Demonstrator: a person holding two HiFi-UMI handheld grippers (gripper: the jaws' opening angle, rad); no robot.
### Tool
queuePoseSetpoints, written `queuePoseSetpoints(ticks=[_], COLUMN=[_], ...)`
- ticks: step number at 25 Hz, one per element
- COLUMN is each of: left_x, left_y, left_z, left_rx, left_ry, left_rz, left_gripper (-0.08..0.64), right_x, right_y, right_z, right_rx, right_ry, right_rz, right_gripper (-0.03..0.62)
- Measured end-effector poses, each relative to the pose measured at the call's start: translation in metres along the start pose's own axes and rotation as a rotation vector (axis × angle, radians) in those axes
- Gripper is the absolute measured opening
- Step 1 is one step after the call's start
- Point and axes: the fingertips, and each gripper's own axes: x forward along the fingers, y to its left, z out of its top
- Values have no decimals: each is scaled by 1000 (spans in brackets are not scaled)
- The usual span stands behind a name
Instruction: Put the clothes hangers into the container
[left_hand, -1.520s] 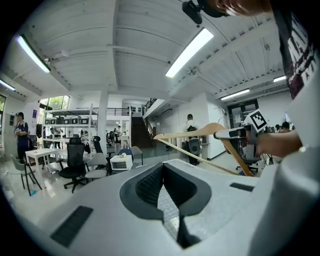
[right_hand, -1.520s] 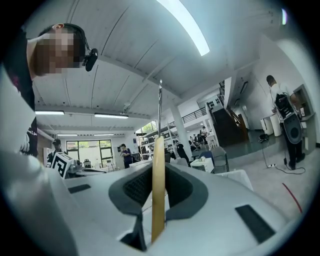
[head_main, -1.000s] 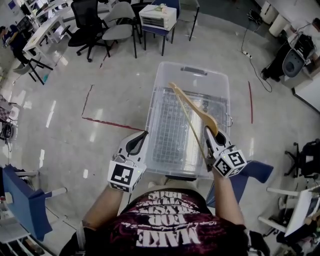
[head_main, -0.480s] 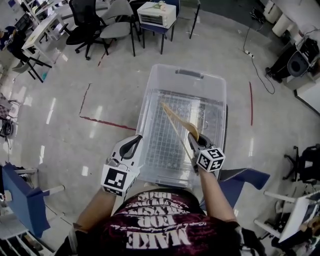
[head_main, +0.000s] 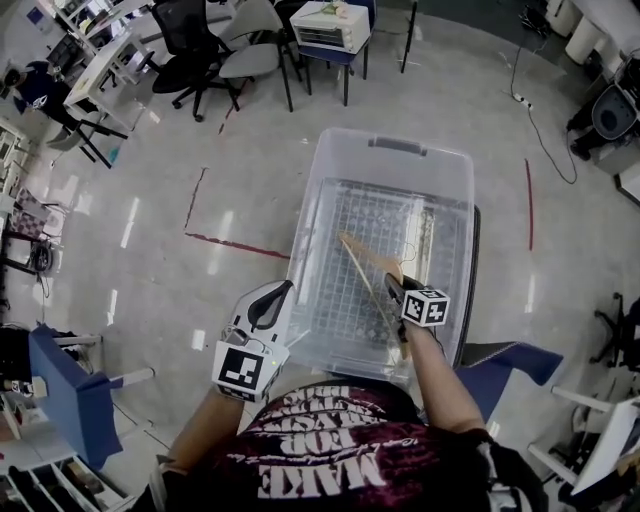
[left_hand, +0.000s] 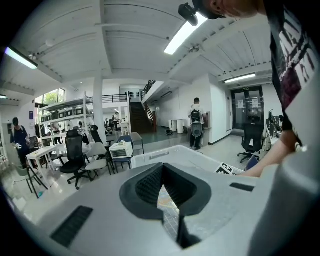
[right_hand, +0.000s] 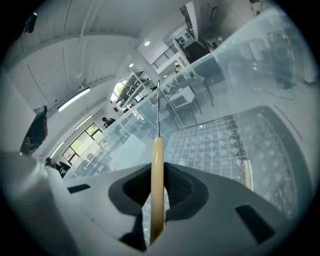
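Inside the clear container (head_main: 312, 225), the right tool (head_main: 392, 286) pinches a wooden hanger (head_main: 362, 268). The left tool (head_main: 283, 290) hovers outside its near rim, jaws pressed together and empty.

We see the clothes hanger (right_hand: 157, 182) as pale, smooth wood with a soft sheen, and its hook (right_hand: 158, 110) as thin bare metal. The container (head_main: 310, 230) is clear, glossy plastic, its bottom moulded in a fine raised grid. The left gripper (head_main: 288, 287) and right gripper (head_main: 393, 287) have matt light grey plastic shells. Their fingers (left_hand: 149, 184) are dark, matt and ribbed. The floor (head_main: 150, 200) is polished and reflects the lights. The person's shirt (head_main: 330, 465) is printed cloth.
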Motion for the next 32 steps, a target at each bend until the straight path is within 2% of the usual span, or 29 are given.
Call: queuePoseSetpoints(ticks=[5, 8, 9, 12, 13, 15, 17, 19, 23, 27, 32], left_x=[-7, -12, -14, -22, -25, -30, -35, -40, -53, -77, -102], left_y=[0, -1, -1, -2, -1, -1, -3, -9, -19, -15, -8], left_z=[-9, -11, -12, -14, -15, -18, -19, -14, -3, 2, 6], left_rx=[-3, 0, 0, 0, -3, -11, -8, -3, -9, -11, -10], left_ry=[8, 10, 8, -3, -7, -14, -23, -48, -102, -153, -198], left_rz=[25, 23, 22, 21, 20, 17, 5, -13, -63, -73, -66], left_gripper=[6, 6, 6, 6, 6, 6, 6, 6, 6, 6, 6], right_x=[22, 27, 26, 17, 13, 3, -10, -29, -80, -133, -183], right_y=[-37, -57, -64, -72, -69, -60, -46, -28, 28, 105, 177], right_z=[-36, -43, -44, -43, -39, -29, -17, -2, 32, 54, 59], right_rx=[79, 112, 102, 29, -6, -80, -151, -196, -223, -280, -435], right_ry=[72, 113, 128, 148, 147, 132, 99, 45, -132, -346, -438], right_rz=[-31, -129, -173, -279, -304, -339, -352, -351, -278, -135, -68], right_gripper=[66, 92, 109, 268, 302, 341, 345, 326, 197, 6, 5])
